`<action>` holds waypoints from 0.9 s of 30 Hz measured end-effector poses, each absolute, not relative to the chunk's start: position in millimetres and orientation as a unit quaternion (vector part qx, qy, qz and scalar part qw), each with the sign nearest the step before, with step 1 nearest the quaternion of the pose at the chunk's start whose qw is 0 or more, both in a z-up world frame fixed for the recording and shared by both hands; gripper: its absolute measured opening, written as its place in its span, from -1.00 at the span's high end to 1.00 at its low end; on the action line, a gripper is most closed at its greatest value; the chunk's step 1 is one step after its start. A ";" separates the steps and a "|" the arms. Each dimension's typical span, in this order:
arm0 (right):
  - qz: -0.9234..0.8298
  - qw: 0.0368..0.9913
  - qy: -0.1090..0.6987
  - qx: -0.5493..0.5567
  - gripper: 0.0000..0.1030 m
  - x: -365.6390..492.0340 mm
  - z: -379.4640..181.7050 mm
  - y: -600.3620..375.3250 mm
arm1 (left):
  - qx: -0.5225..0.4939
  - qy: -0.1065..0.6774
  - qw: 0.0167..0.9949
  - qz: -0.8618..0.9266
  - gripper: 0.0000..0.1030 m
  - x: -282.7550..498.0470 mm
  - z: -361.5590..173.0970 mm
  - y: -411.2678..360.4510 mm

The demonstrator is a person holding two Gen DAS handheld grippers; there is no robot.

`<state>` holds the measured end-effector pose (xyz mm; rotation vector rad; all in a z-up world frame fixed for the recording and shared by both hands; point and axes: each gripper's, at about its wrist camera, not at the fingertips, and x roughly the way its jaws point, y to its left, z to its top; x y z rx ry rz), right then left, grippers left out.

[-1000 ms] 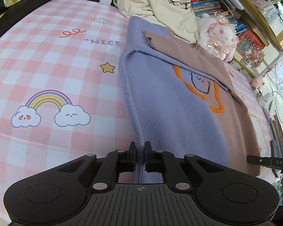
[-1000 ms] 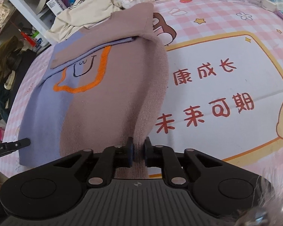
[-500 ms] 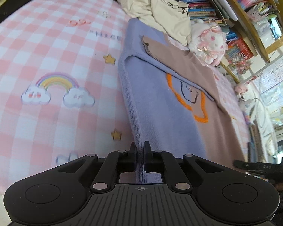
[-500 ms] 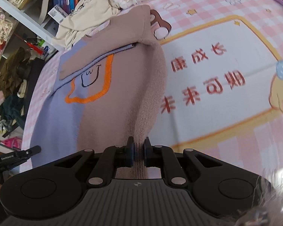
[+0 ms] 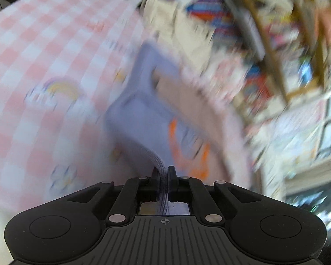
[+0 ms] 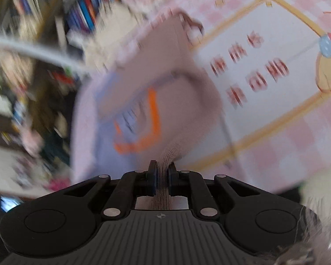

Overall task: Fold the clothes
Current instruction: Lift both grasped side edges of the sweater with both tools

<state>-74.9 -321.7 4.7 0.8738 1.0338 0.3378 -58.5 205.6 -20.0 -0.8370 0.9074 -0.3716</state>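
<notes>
A knit sweater, lilac on one half and brown on the other, with an orange outline figure, lies partly lifted off the pink checked cloth. My left gripper is shut on the sweater's lilac hem. My right gripper is shut on its brown hem. Both hems are raised above the cloth; the far end of the sweater still rests on it. Both views are heavily motion-blurred.
A cream garment lies beyond the sweater near a bookshelf with books and a plush toy. The cloth carries a rainbow print and red characters in a yellow frame. Clutter sits left of the right wrist view.
Both grippers have lifted the sweater's near hem up and swung forward towards the far end; the views have tilted and blurred. Both stay shut on the hem.
</notes>
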 end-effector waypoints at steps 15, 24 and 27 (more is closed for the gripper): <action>0.126 0.808 0.335 0.468 0.82 42.6 29.2 -330.7 | -0.440 0.320 0.823 -0.160 0.90 67.6 6.0 204.5; 0.077 0.798 0.369 0.470 0.82 103.5 -3.6 -327.0 | -0.412 0.363 0.827 -0.117 0.90 121.0 -16.4 193.8; 0.067 0.795 0.381 0.468 0.82 116.6 -15.0 -325.0 | -0.403 0.379 0.826 -0.106 0.89 131.8 -24.4 191.4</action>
